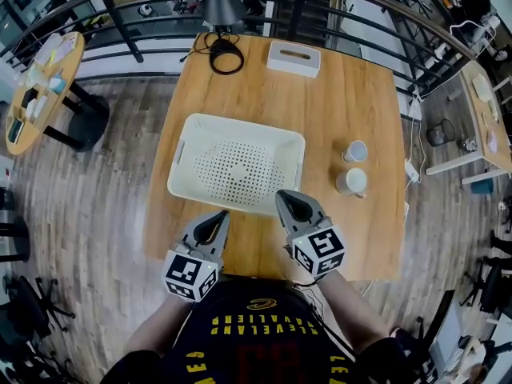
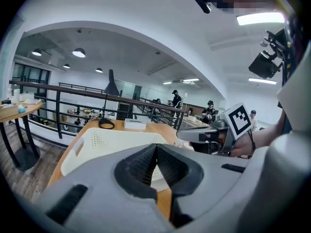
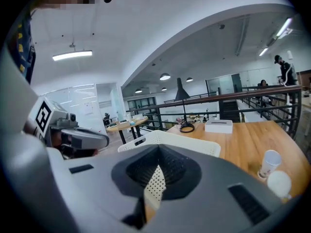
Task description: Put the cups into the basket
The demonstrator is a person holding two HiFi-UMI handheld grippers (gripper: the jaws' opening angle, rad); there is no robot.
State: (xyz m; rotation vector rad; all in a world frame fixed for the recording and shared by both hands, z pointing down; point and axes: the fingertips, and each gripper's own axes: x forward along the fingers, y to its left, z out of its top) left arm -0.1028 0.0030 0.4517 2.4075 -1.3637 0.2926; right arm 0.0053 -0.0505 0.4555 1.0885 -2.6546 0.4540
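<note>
Head view, biggest thing first: what carries it all?
– The wooden bench (image 1: 336, 94), with the white basket (image 1: 240, 125) sitting left of its middle and nothing in it

And the things to be moved?
– A far cup (image 1: 356, 151) and a near cup (image 1: 352, 182), both upright on the bare wood to the right of the basket. They stand close together, one behind the other, well apart from the basket wall

Where do the tongs sit against that?
– Both hang over the near edge of the bench. The right tongs (image 1: 290, 202) are just short of the basket's near right corner. The left tongs (image 1: 218, 221) are further left, on the far side from both cups. Each pair is pressed together and pinching nothing, as each gripper view shows

So which hand goes?
– The right one, I'd judge. The near cup lies ahead of it and off to its right with open bench between, while the left would have to cross the basket. The tongs must spread before they can take a cup by its side
</note>
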